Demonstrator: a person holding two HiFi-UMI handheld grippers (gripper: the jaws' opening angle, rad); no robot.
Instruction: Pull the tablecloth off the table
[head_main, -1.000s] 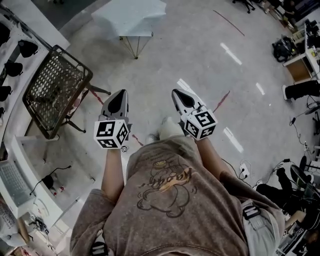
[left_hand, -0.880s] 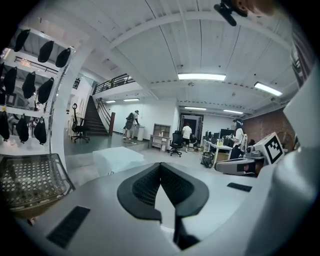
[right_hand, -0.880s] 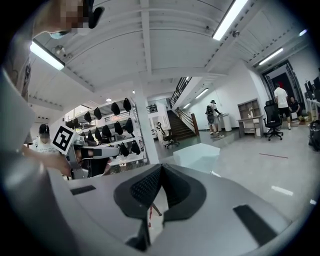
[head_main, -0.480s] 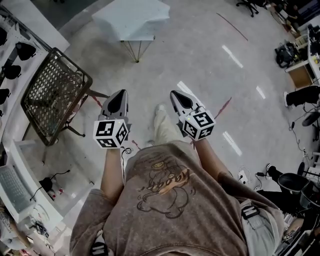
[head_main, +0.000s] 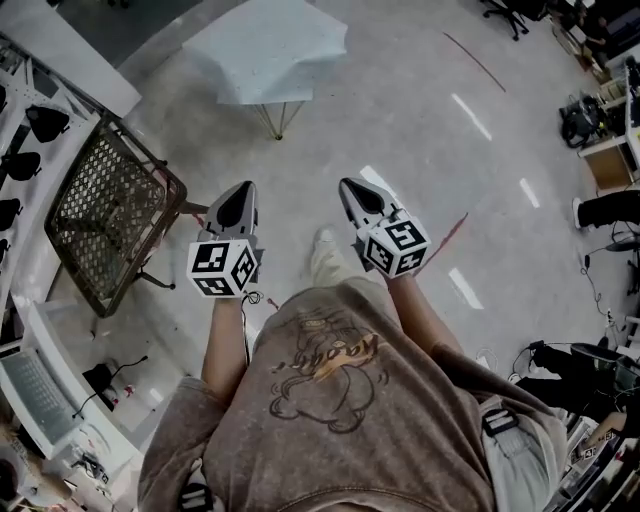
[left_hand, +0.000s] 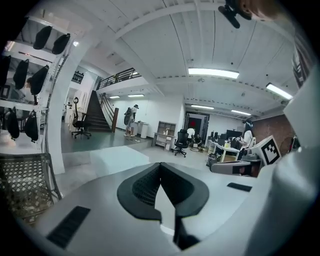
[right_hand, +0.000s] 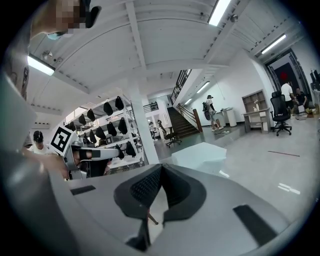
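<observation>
While both grippers are held out ahead of the person's chest, the tablecloth (head_main: 265, 50) is seen draped over a small table at the far side of the room, well apart from them. The left gripper (head_main: 238, 195) and the right gripper (head_main: 352, 192) are carried side by side, each with its jaws pressed together and nothing caught between them. The pale edges of the cloth are seen hanging past the tabletop, and thin metal legs (head_main: 277, 118) are exposed under its near edge. A broad stretch of bare grey floor (head_main: 420, 120) is left open between the person and the table, crossed only by a thin red line (head_main: 478, 60). On the left, that open stretch is bordered by a dark wire-mesh stand (head_main: 110, 210) and by dark items (head_main: 50, 97) hung on white shelving. On the right, it is hemmed by a desk (head_main: 603, 140) and loose cables. A pale shoe (head_main: 325, 252) is glimpsed between the two grippers.
</observation>
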